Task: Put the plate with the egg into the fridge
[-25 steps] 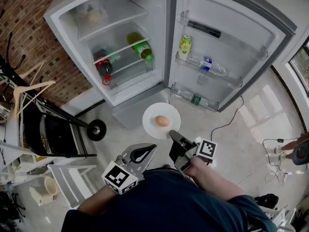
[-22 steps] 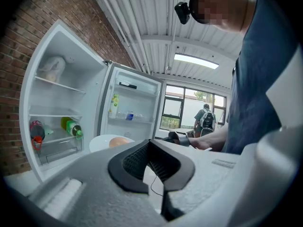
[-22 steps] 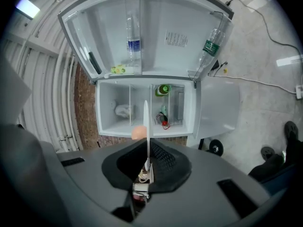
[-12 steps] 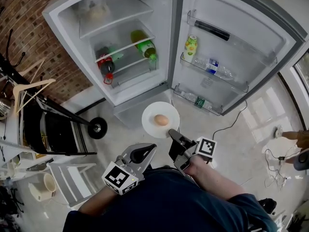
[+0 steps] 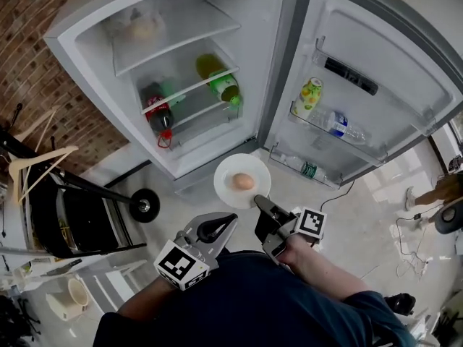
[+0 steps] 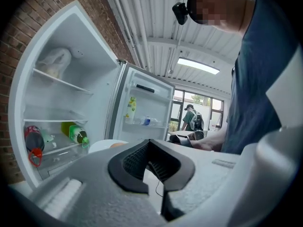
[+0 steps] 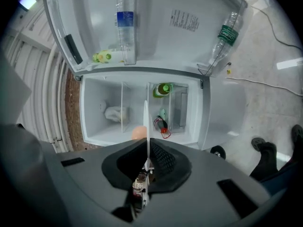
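A white plate with a brown egg on it hangs level in front of the open fridge, just below its lower shelves. My right gripper is shut on the plate's near rim. In the right gripper view the plate shows edge-on between the jaws, with the egg to its left. My left gripper is beside it on the left, shut and holding nothing. In the left gripper view its tips meet, and the plate peeks over them.
The fridge holds a green bottle, a cola bottle and a bag on the top shelf. The open door at the right holds several bottles. A black rack stands on the left. A cable lies on the floor.
Both grippers and the plate have moved closer to the fridge, which now fills more of the head view. The grip on the plate is the same.
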`<control>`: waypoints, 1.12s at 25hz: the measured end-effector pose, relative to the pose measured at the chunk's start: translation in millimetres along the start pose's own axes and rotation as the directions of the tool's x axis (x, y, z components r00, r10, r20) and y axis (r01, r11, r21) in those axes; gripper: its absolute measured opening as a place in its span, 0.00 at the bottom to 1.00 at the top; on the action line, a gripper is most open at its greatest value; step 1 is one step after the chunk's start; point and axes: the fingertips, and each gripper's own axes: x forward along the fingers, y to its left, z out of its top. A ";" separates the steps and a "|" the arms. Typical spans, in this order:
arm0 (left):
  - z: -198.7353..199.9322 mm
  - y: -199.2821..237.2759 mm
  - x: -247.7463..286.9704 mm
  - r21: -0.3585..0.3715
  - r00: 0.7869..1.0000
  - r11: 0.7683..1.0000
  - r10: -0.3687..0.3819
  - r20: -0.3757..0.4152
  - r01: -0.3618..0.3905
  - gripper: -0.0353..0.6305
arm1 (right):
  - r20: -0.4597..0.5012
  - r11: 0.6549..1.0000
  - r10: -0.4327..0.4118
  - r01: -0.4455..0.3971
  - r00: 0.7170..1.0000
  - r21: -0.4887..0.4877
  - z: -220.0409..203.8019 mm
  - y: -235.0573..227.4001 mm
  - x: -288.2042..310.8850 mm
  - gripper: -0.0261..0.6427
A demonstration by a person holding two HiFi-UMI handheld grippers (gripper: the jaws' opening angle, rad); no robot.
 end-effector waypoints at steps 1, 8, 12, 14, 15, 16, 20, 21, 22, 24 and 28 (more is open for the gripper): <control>2.9 12.1 -0.5 0.000 1.000 1.000 -0.008 0.000 0.008 0.06 | 0.005 1.000 -0.005 0.005 1.000 -0.002 2.0 0.9 10.7 0.07; 14.8 85.7 -11.4 0.004 0.998 0.998 -0.057 -0.020 0.057 0.06 | 0.046 0.999 -0.032 0.032 0.998 -0.012 11.5 10.8 80.3 0.07; 19.1 116.6 -18.4 0.005 0.997 0.997 -0.078 -0.015 0.078 0.06 | 0.077 0.999 -0.039 0.039 0.996 -0.004 13.9 13.6 110.2 0.07; 21.3 128.6 -21.3 0.006 0.997 0.997 -0.079 -0.015 0.079 0.06 | 0.085 0.999 -0.039 0.040 0.996 -0.003 16.3 15.5 124.1 0.07; 22.7 133.9 -22.0 0.006 0.997 0.997 -0.077 -0.014 0.077 0.06 | 0.085 0.999 -0.039 0.040 0.996 -0.004 17.9 17.2 130.9 0.07; 24.1 138.5 -22.0 0.005 0.997 0.997 -0.074 -0.012 0.075 0.06 | 0.083 0.999 -0.039 0.040 0.996 -0.006 20.0 18.9 137.1 0.07; 28.2 153.6 -16.2 0.004 0.998 0.998 -0.055 -0.007 0.055 0.06 | 0.069 0.999 -0.036 0.037 0.997 -0.015 34.1 24.7 158.2 0.07; 29.5 157.4 -13.7 0.006 0.999 0.999 -0.046 -0.007 0.046 0.06 | 0.063 0.999 -0.034 0.035 0.997 -0.015 38.5 26.3 163.6 0.07; 31.0 161.1 -11.0 0.009 0.999 0.999 -0.036 -0.007 0.036 0.06 | 0.057 0.999 -0.030 0.031 0.998 -0.016 42.9 27.9 168.9 0.07; 34.6 167.1 -5.8 0.010 1.000 1.000 -0.014 -0.003 0.014 0.06 | 0.043 0.999 -0.027 0.028 0.999 -0.018 51.5 29.8 178.2 0.07; 40.6 178.8 1.0 0.018 0.999 0.999 0.034 -0.003 -0.034 0.06 | 0.001 0.999 -0.023 0.023 1.000 -0.025 66.1 33.6 198.0 0.07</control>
